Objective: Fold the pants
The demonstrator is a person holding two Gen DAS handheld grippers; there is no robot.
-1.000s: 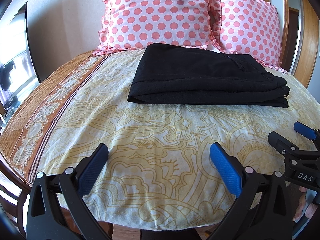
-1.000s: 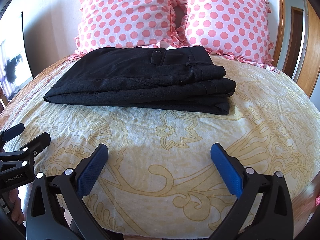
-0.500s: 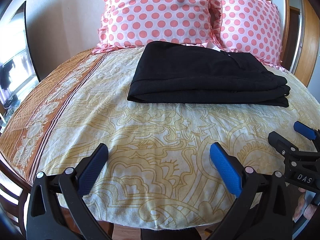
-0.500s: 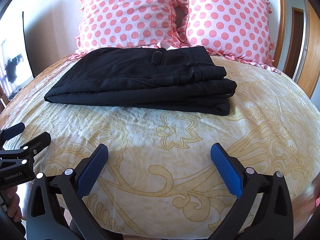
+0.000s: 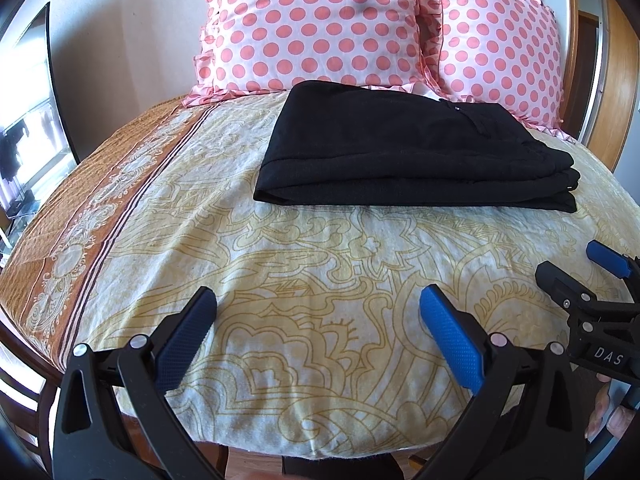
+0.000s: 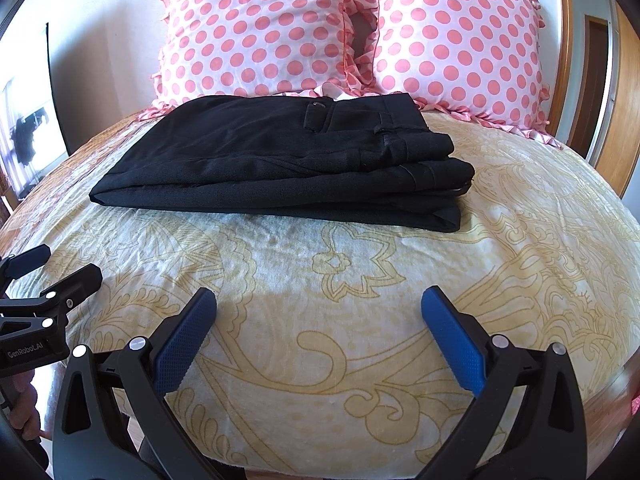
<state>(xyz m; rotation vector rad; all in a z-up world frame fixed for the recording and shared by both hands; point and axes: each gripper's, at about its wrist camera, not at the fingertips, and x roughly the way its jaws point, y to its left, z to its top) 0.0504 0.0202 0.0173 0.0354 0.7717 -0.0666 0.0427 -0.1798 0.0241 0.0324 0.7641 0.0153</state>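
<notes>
Black pants (image 5: 408, 152) lie folded in a flat rectangular stack on the bed, just in front of the pillows; they also show in the right wrist view (image 6: 296, 168), waistband to the right. My left gripper (image 5: 318, 300) is open and empty, above the bedspread near the bed's front edge, well short of the pants. My right gripper (image 6: 318, 300) is open and empty, also near the front edge. Each gripper shows at the side of the other's view: the right one (image 5: 576, 272) and the left one (image 6: 52, 268).
The bed has a cream and gold patterned bedspread (image 5: 320, 264) with a brown border at the left (image 5: 80, 220). Two pink polka-dot pillows (image 5: 316, 20) (image 6: 456, 36) stand at the head. A wooden door frame (image 6: 624, 92) is at the right.
Both grippers stay open and nearly still. The view of the pants has shifted slightly; the pants have not moved.
</notes>
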